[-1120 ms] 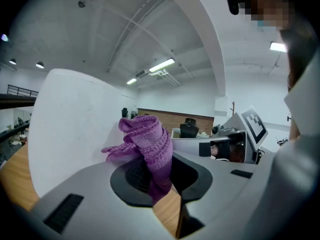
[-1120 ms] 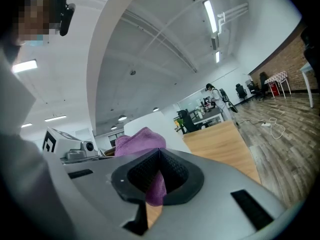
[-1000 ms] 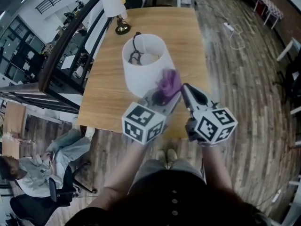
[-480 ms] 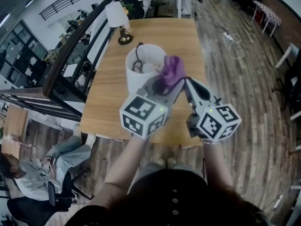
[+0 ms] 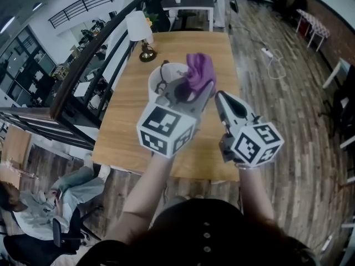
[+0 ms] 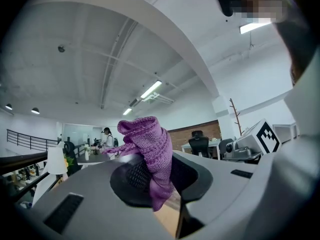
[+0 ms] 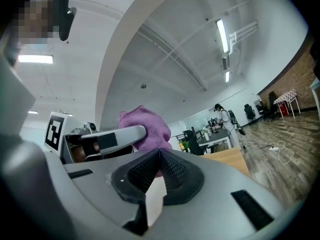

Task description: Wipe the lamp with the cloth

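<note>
Nubbly knit cloth (image 6: 150,151); matt wooden table (image 5: 125,121)

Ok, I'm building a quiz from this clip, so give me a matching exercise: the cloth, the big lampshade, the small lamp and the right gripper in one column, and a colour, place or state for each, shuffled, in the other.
Column one
1. cloth
2. big lampshade
3. small lamp
4. right gripper

Column two
A. at the far left corner of the table
B. fingers shut, holding nothing
C. purple, clamped in the left gripper
D. white, open top, in the middle of the table

Pairs: 1-C, 2-D, 3-A, 4-B
</note>
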`<state>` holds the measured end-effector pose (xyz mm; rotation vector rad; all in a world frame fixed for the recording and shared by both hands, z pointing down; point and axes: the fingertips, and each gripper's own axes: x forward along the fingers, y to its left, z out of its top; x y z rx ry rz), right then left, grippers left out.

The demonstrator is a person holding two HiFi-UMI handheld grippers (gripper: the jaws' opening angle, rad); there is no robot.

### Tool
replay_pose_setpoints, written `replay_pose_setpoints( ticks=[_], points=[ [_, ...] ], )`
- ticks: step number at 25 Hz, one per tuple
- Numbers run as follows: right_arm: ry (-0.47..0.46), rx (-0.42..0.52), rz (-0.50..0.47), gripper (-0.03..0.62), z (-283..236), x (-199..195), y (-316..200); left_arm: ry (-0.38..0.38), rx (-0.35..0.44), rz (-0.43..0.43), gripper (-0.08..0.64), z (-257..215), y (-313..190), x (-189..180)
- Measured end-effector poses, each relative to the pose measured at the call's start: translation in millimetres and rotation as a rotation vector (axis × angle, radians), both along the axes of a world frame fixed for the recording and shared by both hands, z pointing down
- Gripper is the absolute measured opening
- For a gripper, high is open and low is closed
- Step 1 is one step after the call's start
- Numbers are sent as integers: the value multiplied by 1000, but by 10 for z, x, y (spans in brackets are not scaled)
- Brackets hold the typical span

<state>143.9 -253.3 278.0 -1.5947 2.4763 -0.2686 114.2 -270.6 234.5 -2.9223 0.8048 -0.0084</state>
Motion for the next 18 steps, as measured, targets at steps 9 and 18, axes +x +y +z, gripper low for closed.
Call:
replay_pose_setpoints(
  ticks=[9, 18],
  points=[
    [1, -2, 3, 12, 11, 84, -108, -56, -45, -36, 78, 167, -82, 152],
    [-3, -25, 5, 12, 152, 98, -116, -80, -104, -42, 78, 444, -73, 194]
  ],
)
